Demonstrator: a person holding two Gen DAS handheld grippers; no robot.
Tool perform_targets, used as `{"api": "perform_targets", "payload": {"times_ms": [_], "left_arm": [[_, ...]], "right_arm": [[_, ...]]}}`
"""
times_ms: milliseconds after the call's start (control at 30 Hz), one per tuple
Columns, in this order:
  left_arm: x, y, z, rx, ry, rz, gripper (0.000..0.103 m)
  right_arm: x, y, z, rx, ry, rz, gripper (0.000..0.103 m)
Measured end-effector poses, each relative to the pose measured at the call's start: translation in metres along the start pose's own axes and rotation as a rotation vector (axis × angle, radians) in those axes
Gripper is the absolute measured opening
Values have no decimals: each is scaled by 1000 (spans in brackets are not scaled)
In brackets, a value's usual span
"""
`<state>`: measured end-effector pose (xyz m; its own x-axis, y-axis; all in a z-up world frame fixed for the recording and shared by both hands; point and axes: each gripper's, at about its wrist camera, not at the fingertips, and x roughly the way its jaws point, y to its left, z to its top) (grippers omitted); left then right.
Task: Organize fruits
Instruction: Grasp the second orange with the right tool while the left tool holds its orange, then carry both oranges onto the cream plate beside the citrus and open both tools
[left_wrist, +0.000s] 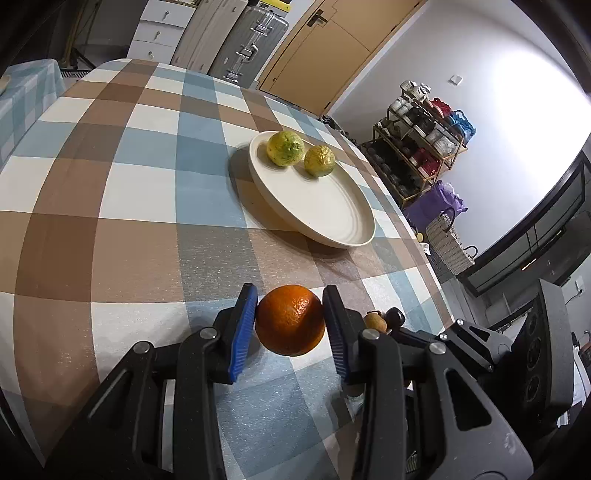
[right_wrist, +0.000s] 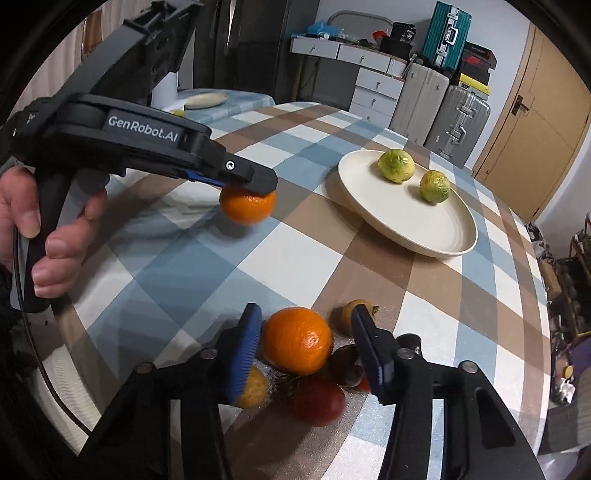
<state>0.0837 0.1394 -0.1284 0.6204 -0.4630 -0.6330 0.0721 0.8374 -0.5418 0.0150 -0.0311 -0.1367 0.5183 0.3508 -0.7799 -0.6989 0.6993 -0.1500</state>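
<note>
My left gripper (left_wrist: 290, 321) is shut on an orange (left_wrist: 290, 319) and holds it above the checked tablecloth; it also shows in the right wrist view (right_wrist: 247, 205). A cream plate (left_wrist: 332, 206) holds two yellow-green citrus fruits (left_wrist: 285, 148) (left_wrist: 319, 160), also seen in the right wrist view on the plate (right_wrist: 436, 229). My right gripper (right_wrist: 304, 343) is open around a second orange (right_wrist: 297, 340), its fingers a little apart from it. Under it lie a red fruit (right_wrist: 319, 400), a yellow fruit (right_wrist: 253, 387), a dark one (right_wrist: 345, 363) and a brown one (right_wrist: 345, 314).
The round table (left_wrist: 110, 184) has its right edge close to the fruit pile. Suitcases (right_wrist: 458, 118) and drawers (right_wrist: 376, 88) stand behind the table. A shoe rack (left_wrist: 421, 147) and basket (left_wrist: 448, 240) stand by the wall.
</note>
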Motion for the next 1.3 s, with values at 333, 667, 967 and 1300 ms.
{"api": "perform_targets", "payload": {"times_ms": [333,667,967,1300], "left_arm": [[-1,3,-1,-11,-2,0,34],[1,1,0,-6,-1,10,34],[5,-4,5,6,0,31,34],[18,-14,14,26,12,48,34]], "right_arm": [[0,6,4,-37,22,-11,36],[-13,-25,3,181,-88,110,35],[-25,-56,4,369,-196,258,35],[-23,-75,3,435,-247,320,35]]}}
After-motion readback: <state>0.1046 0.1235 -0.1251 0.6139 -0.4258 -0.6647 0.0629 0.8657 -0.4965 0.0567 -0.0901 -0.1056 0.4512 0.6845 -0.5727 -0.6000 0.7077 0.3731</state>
